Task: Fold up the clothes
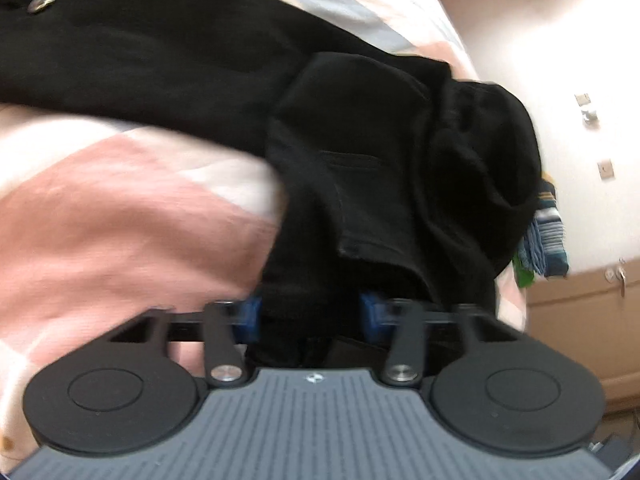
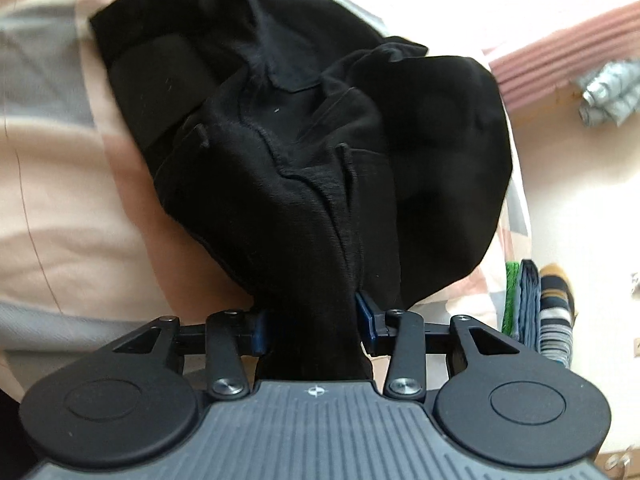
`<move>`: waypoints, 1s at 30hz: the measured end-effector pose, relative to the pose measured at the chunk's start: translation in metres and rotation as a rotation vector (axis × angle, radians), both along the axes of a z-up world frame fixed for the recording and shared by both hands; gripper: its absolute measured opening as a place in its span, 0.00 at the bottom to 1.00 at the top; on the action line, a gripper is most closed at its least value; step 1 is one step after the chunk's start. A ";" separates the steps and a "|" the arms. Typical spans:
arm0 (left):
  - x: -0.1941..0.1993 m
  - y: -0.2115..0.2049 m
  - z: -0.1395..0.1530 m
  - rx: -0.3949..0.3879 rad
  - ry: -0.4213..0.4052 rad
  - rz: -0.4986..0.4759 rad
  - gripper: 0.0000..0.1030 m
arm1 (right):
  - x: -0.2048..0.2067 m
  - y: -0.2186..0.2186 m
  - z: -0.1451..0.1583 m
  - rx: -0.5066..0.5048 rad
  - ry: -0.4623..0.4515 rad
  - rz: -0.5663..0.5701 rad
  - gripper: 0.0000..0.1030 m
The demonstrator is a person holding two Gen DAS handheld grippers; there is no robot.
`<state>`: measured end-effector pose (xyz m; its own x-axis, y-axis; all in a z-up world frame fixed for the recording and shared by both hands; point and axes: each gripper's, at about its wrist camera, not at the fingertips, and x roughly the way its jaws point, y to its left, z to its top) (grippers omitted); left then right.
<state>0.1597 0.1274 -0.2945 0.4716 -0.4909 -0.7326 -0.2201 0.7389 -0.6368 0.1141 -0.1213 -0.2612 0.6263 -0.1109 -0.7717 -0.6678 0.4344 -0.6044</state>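
Both claws clamped on black trousers: left gripper and right gripper. Long axis prob. runs toward 10 o'clock fr. left claw.

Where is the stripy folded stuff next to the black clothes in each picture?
Left wrist view: the striped folded pile sits at the right edge, peeking out just behind the black garment.
Right wrist view: the same pile is at the lower right, beside the garment.
Shared landmark: the green fabric at the pile's left side.
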 end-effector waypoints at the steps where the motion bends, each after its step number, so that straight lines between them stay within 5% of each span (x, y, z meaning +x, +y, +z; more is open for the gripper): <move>1: 0.000 -0.004 0.008 0.022 -0.018 -0.024 0.15 | 0.001 0.001 -0.002 -0.011 0.005 0.008 0.36; 4: -0.003 -0.008 0.039 0.030 -0.071 -0.067 0.08 | 0.006 -0.001 0.016 0.069 0.054 -0.043 0.12; 10: -0.036 0.040 0.118 -0.029 -0.226 0.063 0.07 | 0.023 -0.003 0.123 0.410 0.142 -0.158 0.11; 14: -0.068 0.099 0.173 -0.035 -0.314 0.202 0.07 | 0.018 0.015 0.192 0.644 0.236 -0.117 0.11; 18: -0.102 0.156 0.258 0.105 -0.437 0.287 0.07 | 0.013 0.047 0.246 0.874 0.364 -0.023 0.11; 23: -0.131 0.197 0.401 0.349 -0.556 0.354 0.07 | 0.017 0.101 0.311 1.171 0.515 0.131 0.11; 30: -0.117 0.134 0.602 0.594 -0.779 0.322 0.08 | 0.050 0.099 0.410 1.579 0.785 0.317 0.11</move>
